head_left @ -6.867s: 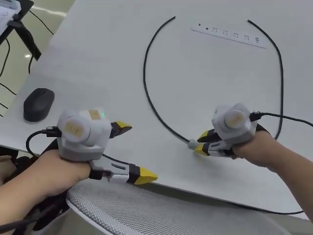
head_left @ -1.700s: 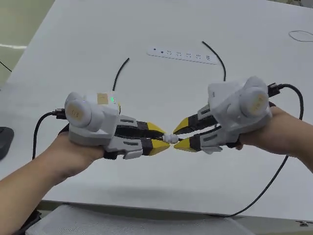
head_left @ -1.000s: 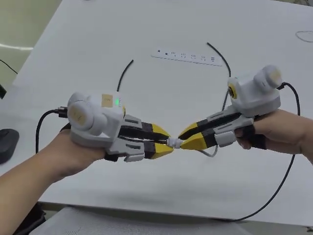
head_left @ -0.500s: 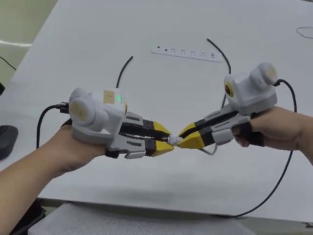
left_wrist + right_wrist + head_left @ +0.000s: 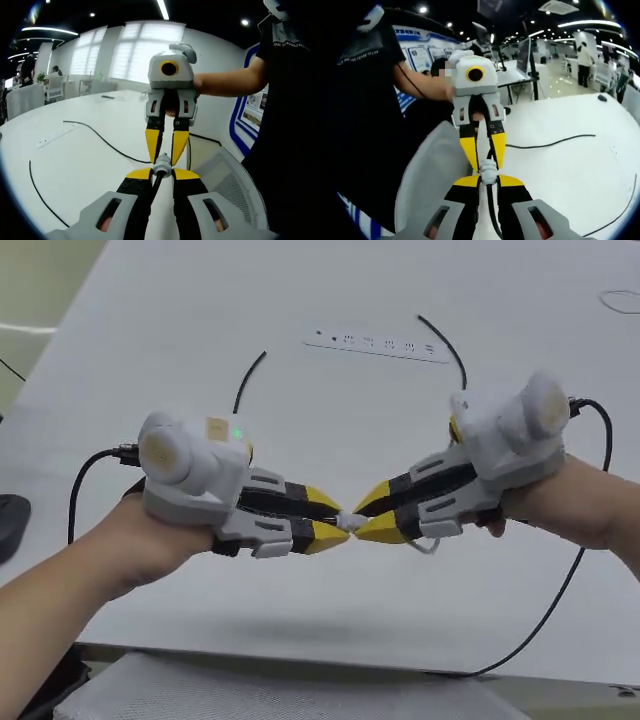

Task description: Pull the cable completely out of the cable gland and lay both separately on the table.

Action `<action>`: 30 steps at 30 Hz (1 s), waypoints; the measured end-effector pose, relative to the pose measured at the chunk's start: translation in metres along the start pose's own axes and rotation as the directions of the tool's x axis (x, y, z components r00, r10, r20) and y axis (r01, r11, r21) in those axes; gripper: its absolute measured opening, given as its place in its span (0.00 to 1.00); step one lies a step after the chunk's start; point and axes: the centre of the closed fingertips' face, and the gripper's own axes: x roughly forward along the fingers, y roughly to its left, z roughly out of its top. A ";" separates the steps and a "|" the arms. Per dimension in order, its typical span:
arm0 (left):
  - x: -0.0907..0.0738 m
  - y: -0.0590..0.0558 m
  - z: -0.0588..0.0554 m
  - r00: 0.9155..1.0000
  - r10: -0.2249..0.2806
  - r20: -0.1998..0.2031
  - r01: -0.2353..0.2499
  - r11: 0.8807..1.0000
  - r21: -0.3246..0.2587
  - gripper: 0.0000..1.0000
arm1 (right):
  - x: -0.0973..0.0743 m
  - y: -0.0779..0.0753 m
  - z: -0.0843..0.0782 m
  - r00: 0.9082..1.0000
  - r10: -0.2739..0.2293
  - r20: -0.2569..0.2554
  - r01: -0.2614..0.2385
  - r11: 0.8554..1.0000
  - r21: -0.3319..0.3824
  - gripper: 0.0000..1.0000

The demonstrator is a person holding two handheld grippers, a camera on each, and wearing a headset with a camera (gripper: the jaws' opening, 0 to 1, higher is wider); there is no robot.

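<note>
your left gripper (image 5: pixel 337 522) and right gripper (image 5: pixel 363 519) meet tip to tip, held up off the white surface (image 5: pixel 300 300), close above its near edge. the small white cable gland (image 5: pixel 350 523) sits between the two sets of yellow tips. both pairs of jaws are drawn in and pinching it, one from each end. in the left gripper view the gland is at the end of your jaws with a black strand running back between them. the right gripper view shows the same from the other side.

the black cable (image 5: pixel 246 382) is still threaded through the gland. its two free ends trail away across the surface, one to the left of the power strip (image 5: pixel 378 343) and one curving past its right end.

between the grippers and the power strip the surface is open. a mesh chair (image 5: pixel 250 690) sits just under the near edge, below your hands. a dark mouse (image 5: pixel 6 525) lies at the far left, well apart from the left gripper. the right gripper's own lead hangs over the near edge at the right.
</note>
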 end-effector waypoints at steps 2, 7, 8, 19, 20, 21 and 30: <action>0.000 -0.001 -0.001 1.000 -0.006 0.006 0.006 1.000 -0.023 0.15 | 0.001 0.001 0.000 0.998 -0.059 -0.029 0.057 0.994 -0.091 0.07; 0.001 -0.003 -0.004 1.000 -0.018 0.001 0.018 0.998 -0.063 0.15 | 0.004 0.001 -0.007 0.978 -0.187 -0.094 0.155 0.949 -0.274 0.07; 0.001 -0.004 -0.005 1.000 -0.018 -0.001 0.018 0.998 -0.061 0.15 | 0.005 0.001 -0.007 0.974 -0.204 -0.096 0.170 0.943 -0.286 0.07; -0.001 -0.004 -0.002 1.000 -0.021 0.009 0.022 0.997 -0.075 0.15 | 0.002 -0.001 -0.004 0.962 -0.267 -0.060 0.230 0.908 -0.349 0.08; -0.001 -0.004 -0.002 1.000 -0.021 0.007 0.022 0.997 -0.072 0.15 | 0.002 -0.001 -0.005 0.964 -0.261 -0.058 0.227 0.913 -0.339 0.08; -0.001 -0.004 -0.002 1.000 -0.019 0.006 0.019 0.997 -0.069 0.15 | 0.002 -0.001 -0.004 0.964 -0.261 -0.057 0.227 0.913 -0.339 0.08; -0.002 -0.011 0.000 1.000 -0.023 0.002 0.023 1.000 -0.007 0.15 | -0.006 0.000 0.000 0.990 -0.139 0.029 0.139 0.990 0.016 0.20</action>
